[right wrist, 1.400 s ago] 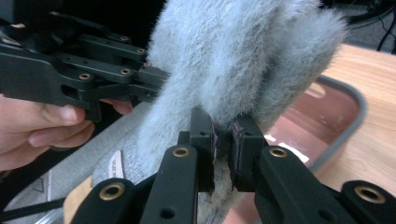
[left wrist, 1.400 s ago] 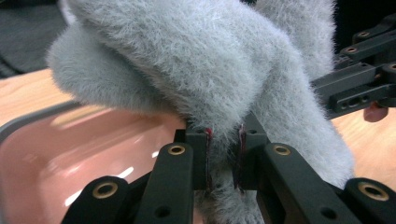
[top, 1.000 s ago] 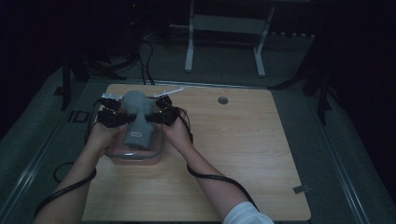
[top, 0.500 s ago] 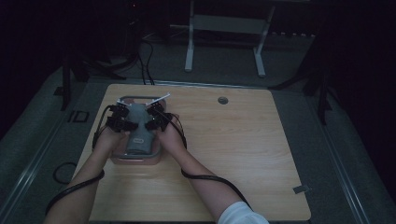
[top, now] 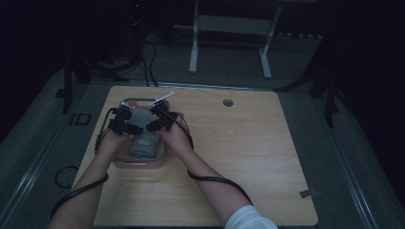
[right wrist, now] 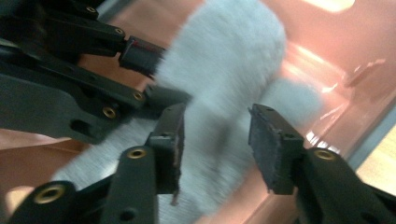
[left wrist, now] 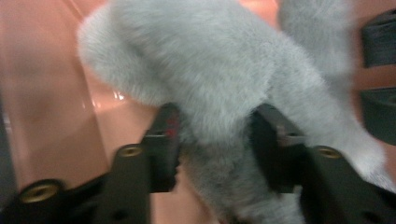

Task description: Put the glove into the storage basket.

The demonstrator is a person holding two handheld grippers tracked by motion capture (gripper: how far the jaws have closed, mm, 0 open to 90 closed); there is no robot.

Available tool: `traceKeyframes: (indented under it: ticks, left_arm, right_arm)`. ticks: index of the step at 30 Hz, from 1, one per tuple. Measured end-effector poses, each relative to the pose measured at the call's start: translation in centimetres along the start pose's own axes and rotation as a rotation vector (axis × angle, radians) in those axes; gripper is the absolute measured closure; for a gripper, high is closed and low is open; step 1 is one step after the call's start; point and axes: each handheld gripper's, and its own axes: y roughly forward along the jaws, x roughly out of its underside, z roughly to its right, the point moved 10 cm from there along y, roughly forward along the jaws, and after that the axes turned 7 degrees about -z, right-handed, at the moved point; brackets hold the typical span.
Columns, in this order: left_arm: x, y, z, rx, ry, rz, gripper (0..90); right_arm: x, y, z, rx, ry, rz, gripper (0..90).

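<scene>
Between the jaws of the left gripper [left wrist: 215, 147] we see the grey furry cloth [left wrist: 219, 74] pinched, both pads pressed into the pile at a narrow bunch. We note the right gripper [right wrist: 215, 144] with its jaws set partly apart around the same cloth; fur lies between them, but we cannot tell whether the pads touch it. Both grippers meet close together over the cloth, left gripper [top: 123, 122] and right gripper [top: 160, 119] nearly touching. We record the cloth [top: 143, 143] lying inside the pink tub [top: 138, 164], which sits at the left part of the wooden table [top: 248, 152].
</scene>
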Motion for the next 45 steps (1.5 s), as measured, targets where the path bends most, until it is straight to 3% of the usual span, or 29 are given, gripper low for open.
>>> traceKeyframes:
  ticks: [2, 5, 7, 8, 10, 12, 14, 20, 23, 31, 39, 45]
  left_arm:
    - [-0.3, -0.5, 0.0, -0.01, 0.002, 0.023, 40.3]
    - [-0.8, -1.4, -0.3, -0.062, 0.005, 0.072, 29.6]
    - [-0.9, -1.9, -0.1, -0.031, 0.014, 0.086, 25.5]
    - [-0.9, -2.2, -0.1, -0.038, 0.019, 0.097, 24.0]
    - [-0.9, -2.8, 0.2, -0.019, 0.025, 0.11, 21.5]
    - [-0.9, -3.2, 0.2, -0.027, 0.035, 0.123, 21.5]
    - [-0.8, -3.7, 0.4, -0.02, 0.046, 0.136, 21.4]
    - [-0.5, -4.9, 1.1, -0.005, 0.053, 0.2, 17.3]
    - [-0.4, -5.5, 1.8, -0.014, 0.083, 0.229, 15.8]
    - [-0.8, -7.3, 5.6, 0.05, 0.172, 0.313, 15.5]
    - [-1.0, -7.7, 9.7, 0.123, 0.239, 0.336, 15.5]
    - [-0.8, -7.2, 12.6, 0.165, 0.279, 0.332, 15.5]
  right_arm:
    - [-0.3, -0.6, 0.0, -0.006, -0.008, 0.016, 50.2]
    - [-0.4, -1.4, -0.1, -0.033, 0.002, 0.025, 45.0]
    - [-0.6, -2.0, 0.0, -0.028, -0.012, 0.038, 40.3]
    - [-0.6, -2.3, -0.1, -0.036, -0.016, 0.045, 38.5]
    - [-0.7, -2.9, 0.0, -0.044, -0.011, 0.061, 32.1]
    - [-0.8, -3.5, 0.0, -0.065, -0.001, 0.078, 29.0]
    - [-0.6, -4.0, -0.3, -0.095, -0.02, 0.078, 22.6]
    - [0.0, -5.7, -0.2, -0.11, -0.043, 0.096, 20.1]
    - [0.4, -6.5, -0.1, -0.099, -0.075, 0.112, 20.0]
    - [2.0, -8.7, 0.8, -0.075, -0.116, 0.135, 19.4]
    - [4.3, -11.5, 2.2, -0.061, -0.154, 0.162, 18.4]
    - [7.0, -13.0, 3.8, -0.051, -0.152, 0.162, 18.4]
